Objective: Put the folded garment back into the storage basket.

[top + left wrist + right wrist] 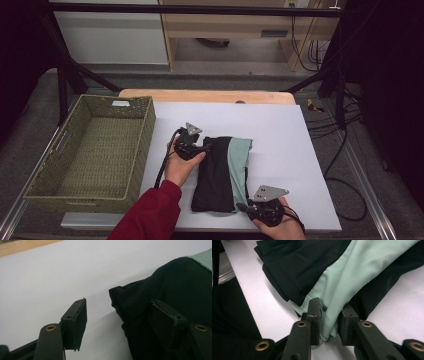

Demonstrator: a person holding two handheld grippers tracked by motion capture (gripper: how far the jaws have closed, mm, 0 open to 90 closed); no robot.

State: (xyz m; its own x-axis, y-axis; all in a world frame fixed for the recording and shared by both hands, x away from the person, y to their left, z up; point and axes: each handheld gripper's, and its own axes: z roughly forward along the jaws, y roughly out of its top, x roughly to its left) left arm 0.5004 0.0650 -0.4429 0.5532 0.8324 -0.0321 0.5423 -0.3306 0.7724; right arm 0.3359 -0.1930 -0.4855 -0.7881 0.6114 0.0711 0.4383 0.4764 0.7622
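Note:
A folded black and mint-green garment (220, 172) lies on the white sheet (285, 135). At its far left corner, my left gripper (206, 147) is held in a hand with a red sleeve. In the left gripper view, that gripper (120, 322) stands open. One pad (80, 322) is over bare sheet and the other pad (163, 323) rests against the black cloth (175, 290). At the garment's near right corner my right gripper (243, 206) points left. Its jaws (330, 322) are shut on a fold of the mint-green cloth (352, 275), with black layers (294, 262) beside it.
A green woven basket (146, 132) stands left of the sheet, its inside bare. A wooden table edge (205, 95) shows beyond the sheet. Black frame legs and cables (345, 115) run along the right. The sheet's right half is bare.

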